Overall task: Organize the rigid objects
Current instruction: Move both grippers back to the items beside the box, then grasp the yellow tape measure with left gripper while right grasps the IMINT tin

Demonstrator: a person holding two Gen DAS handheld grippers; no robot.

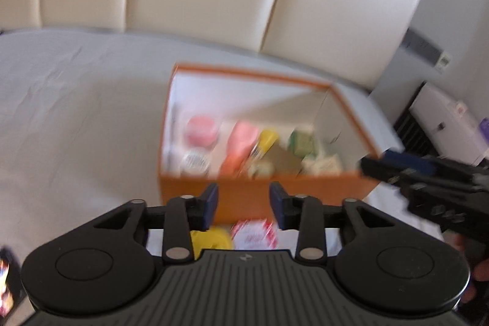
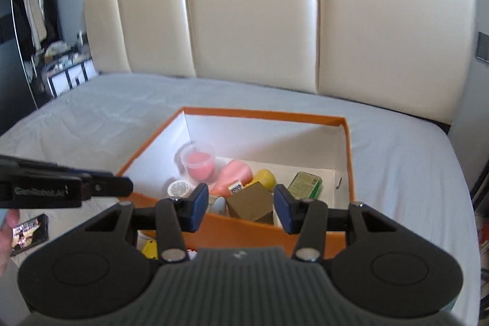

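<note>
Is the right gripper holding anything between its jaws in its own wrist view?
No: the right gripper has open jaws with nothing between them, poised above the near wall of the orange cardboard box.

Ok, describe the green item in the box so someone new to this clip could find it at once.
Start at the orange box on the bed, below the cream headboard. Inside, look to the right-hand end, beside the yellow item. The green packet lies flat there, the only green, printed rectangle among pink, yellow and brown things.
</note>
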